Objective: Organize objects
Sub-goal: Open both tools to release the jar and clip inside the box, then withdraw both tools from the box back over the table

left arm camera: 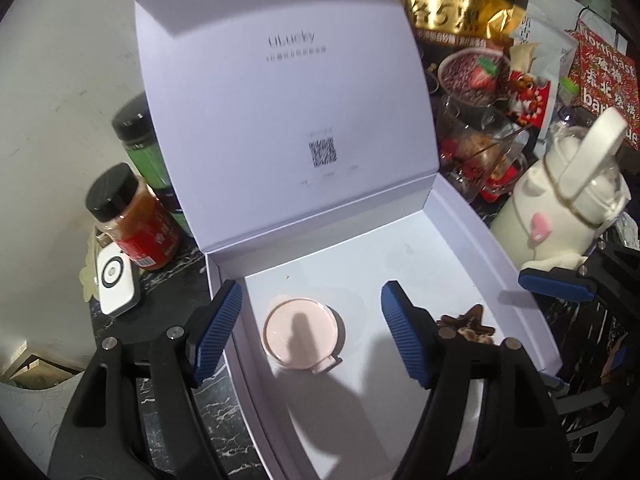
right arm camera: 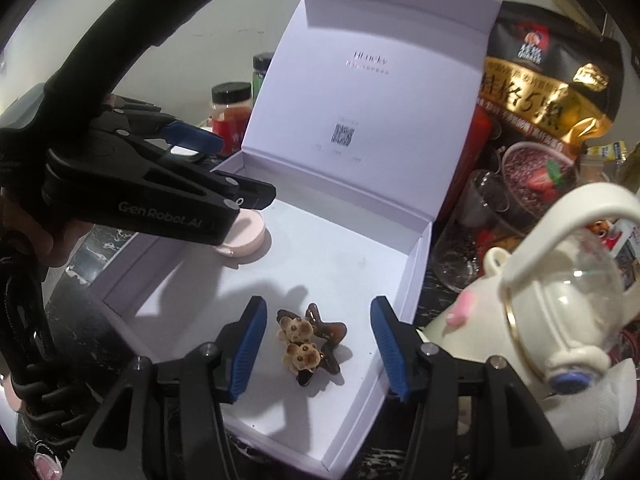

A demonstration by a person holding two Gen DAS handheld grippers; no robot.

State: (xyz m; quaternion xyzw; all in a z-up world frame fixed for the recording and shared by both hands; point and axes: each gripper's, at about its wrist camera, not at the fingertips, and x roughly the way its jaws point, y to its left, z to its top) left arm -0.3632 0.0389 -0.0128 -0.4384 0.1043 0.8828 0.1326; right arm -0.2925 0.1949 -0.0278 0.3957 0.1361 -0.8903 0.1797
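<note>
A white gift box (left arm camera: 404, 248) lies open on the dark marble counter, its lid (left arm camera: 280, 100) standing upright at the back. A round pink compact (left arm camera: 302, 330) rests on the box floor, and my left gripper (left arm camera: 311, 338) hovers open above it with its blue pads clear of it on both sides. A brown hair clip with two small bear figures (right arm camera: 310, 344) lies at the right side of the box (right arm camera: 340, 240). My right gripper (right arm camera: 320, 350) is open around the clip without touching it. The right wrist view also shows the left gripper (right arm camera: 230, 168) over the compact (right arm camera: 250, 236).
A red-labelled jar (left arm camera: 132, 220), a green jar (left arm camera: 140, 140) and a small white device (left arm camera: 116, 280) stand left of the box. To its right are a white handled bottle (left arm camera: 560, 208), a glass cup (left arm camera: 472, 148) and a black-and-gold oat bag (right arm camera: 548, 100).
</note>
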